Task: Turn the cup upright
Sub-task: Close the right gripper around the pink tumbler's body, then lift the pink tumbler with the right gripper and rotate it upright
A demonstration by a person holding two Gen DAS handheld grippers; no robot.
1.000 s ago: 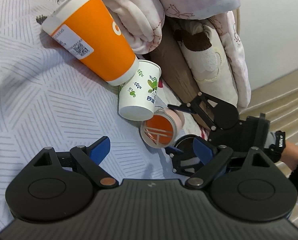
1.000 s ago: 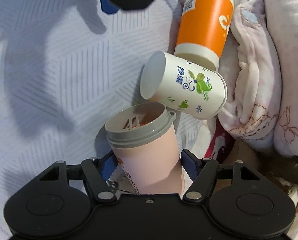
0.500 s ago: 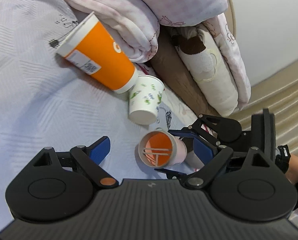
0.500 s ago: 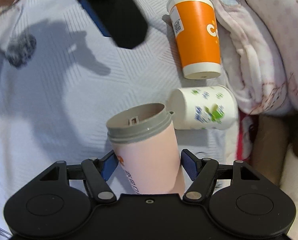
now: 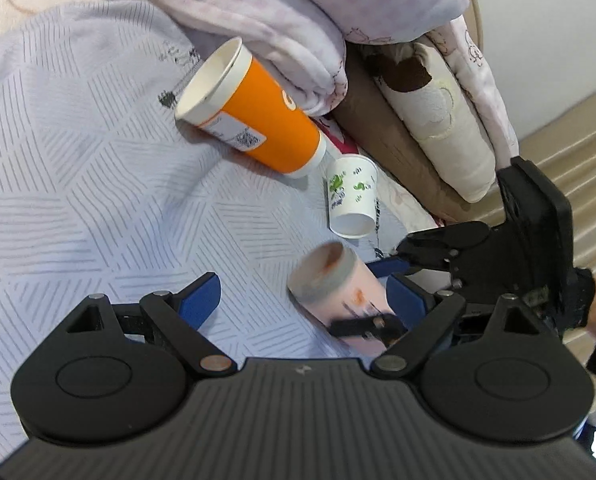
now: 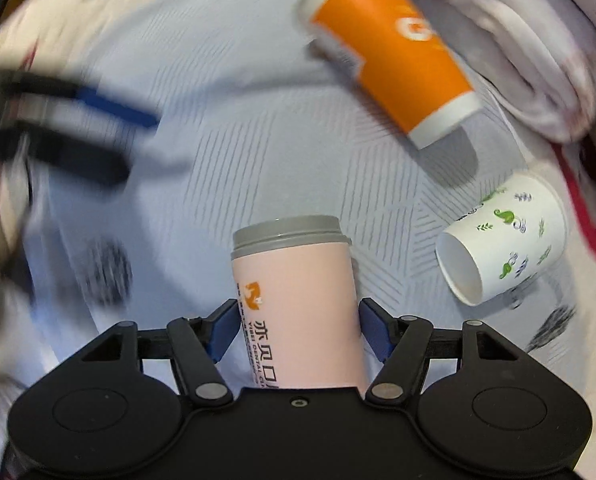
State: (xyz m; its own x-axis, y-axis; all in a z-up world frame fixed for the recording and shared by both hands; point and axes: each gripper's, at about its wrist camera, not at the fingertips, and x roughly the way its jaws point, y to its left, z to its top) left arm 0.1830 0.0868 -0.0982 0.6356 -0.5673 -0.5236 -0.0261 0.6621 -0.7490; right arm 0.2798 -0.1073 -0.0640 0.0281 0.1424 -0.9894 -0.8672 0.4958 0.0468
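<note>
Between the blue pads of the right hand-held gripper (image 6: pixel 296 334) sits the pink cup (image 6: pixel 298 300), clamped by its lower body, grey rim pointing away from the camera; a second ago that rim lay low over the bedspread (image 5: pixel 78 200) beside the two paper cups, and half a second ago it had already lifted clear of them; now the left view shows the pink cup (image 5: pixel 337 288) off the bed, its mouth tilted up and toward the left hand-held gripper (image 5: pixel 298 296), blurred by motion; the right view is smeared as well, so the wrist seems to be mid-rotation.

The left hand-held gripper has its fingers spread wide with nothing between them; it has drawn back over the last second, so the orange cup (image 5: pixel 254 128) and the small printed cup (image 5: pixel 351 200) now look farther off; both lie on their sides against the pile of bedding (image 5: pixel 298 20), the orange one's base near the printed one, roughly as before.

For the task this means the lift is done and the turn is under way, not finished; the cup is not yet vertical and not yet set down; I judge that what remains is to bring the base under the rim, lower it onto the soft bedspread, and let go gently; the quilted surface may let a tall cup tip, so a flat patch away from the paper cups would be safer.
</note>
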